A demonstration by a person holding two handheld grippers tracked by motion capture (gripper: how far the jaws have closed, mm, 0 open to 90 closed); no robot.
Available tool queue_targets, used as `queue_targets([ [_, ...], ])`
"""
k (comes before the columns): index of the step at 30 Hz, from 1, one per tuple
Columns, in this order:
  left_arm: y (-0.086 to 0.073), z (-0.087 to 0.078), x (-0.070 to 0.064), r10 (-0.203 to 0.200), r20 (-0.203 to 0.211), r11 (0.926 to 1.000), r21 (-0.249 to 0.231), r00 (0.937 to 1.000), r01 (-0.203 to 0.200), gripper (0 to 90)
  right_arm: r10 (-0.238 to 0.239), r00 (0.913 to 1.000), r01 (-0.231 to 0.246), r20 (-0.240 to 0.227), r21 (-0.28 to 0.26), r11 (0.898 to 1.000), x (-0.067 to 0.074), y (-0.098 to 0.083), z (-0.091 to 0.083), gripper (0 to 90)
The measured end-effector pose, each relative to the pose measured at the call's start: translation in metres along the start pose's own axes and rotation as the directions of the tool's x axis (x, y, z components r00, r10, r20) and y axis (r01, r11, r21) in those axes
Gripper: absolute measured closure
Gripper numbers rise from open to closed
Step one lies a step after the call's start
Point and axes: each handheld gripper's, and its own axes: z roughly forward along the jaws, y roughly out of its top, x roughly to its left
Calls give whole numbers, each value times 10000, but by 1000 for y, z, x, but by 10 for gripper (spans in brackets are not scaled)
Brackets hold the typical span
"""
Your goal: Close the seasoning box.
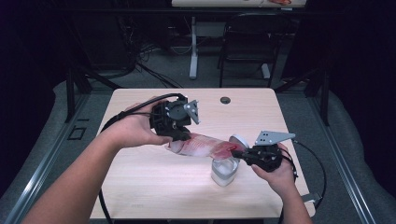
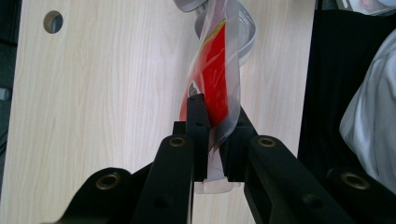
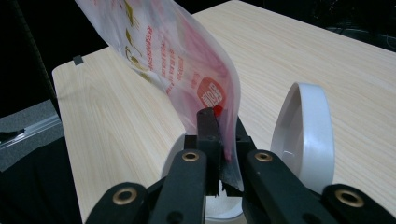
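A translucent pouch [image 1: 201,144] with red print hangs stretched between both grippers, just above the table. My left gripper [image 1: 183,136] is shut on its left end; in the left gripper view the jaws [image 2: 215,116] pinch the pouch [image 2: 212,74] at its edge. My right gripper [image 1: 236,153] is shut on the right end, and the right gripper view shows the pouch [image 3: 187,60] rising from the closed jaws [image 3: 223,123]. Under that end stands a clear round container [image 1: 224,172]. Its white lid [image 1: 240,139] lies just behind it on the table.
The light wooden table [image 1: 154,182] has a cable hole [image 1: 225,100] near its far edge. A black chair [image 1: 247,42] and another desk's leg [image 1: 194,51] stand beyond it. Cables trail from both grippers. The lid [image 3: 306,135] sits close to the right jaws.
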Motion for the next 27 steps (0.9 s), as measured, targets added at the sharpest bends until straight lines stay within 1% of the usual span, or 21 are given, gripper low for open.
queue_targets([
  [27, 5, 0, -1, 93, -26, 10000, -19, 10000, -93, 840, -45, 10000, 43, 85, 255, 9997, -2, -1, 0, 887],
])
